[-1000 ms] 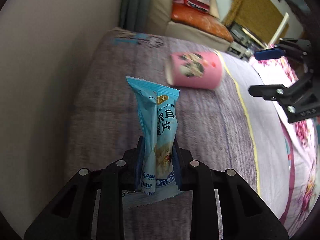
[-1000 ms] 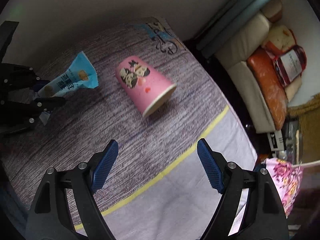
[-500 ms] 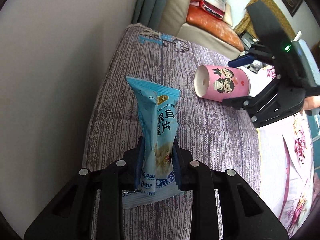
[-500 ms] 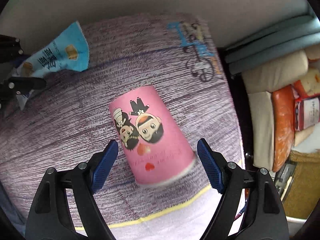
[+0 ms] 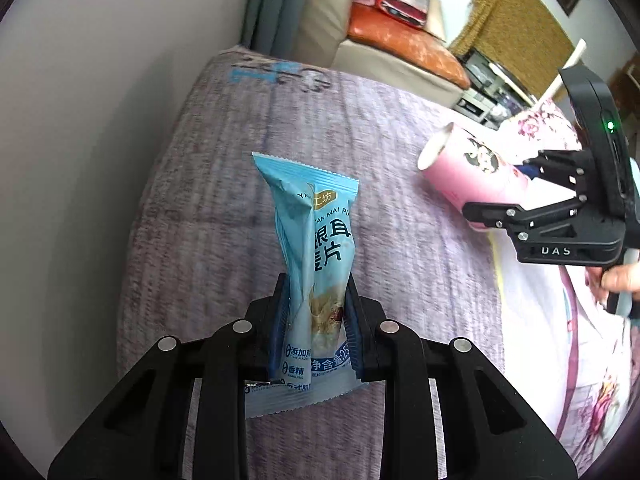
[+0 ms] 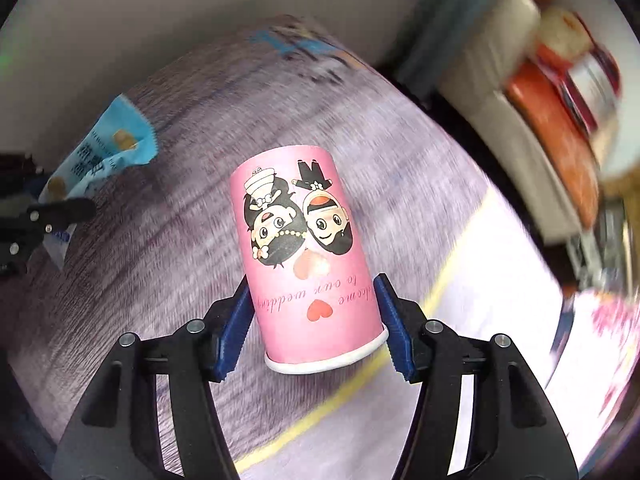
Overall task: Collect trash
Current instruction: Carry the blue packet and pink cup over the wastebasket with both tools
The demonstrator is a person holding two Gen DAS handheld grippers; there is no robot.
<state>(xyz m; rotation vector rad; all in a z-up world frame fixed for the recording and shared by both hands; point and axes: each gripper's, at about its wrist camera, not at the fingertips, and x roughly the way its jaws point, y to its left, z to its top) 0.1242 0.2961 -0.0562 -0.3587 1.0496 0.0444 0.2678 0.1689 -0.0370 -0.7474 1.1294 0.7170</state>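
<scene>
Left gripper (image 5: 314,312) is clamped on the blue snack wrapper (image 5: 316,248), held upright above the near left of the purple bedspread (image 5: 208,208). To the right, the right gripper (image 6: 312,320) straddles the pink paper cup (image 6: 304,256) near its rim; its jaws have just been closing. Step: securing the cup. Next: confirm grip, lift. Pad contact unclear; no bin visible.

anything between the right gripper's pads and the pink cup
Nothing visible. The pink cup lies on its side on the purple bedspread, already between the blue pads of the right gripper, whose jaws have just been closing. The blue snack wrapper is off to the side, clamped in the left gripper.
</scene>
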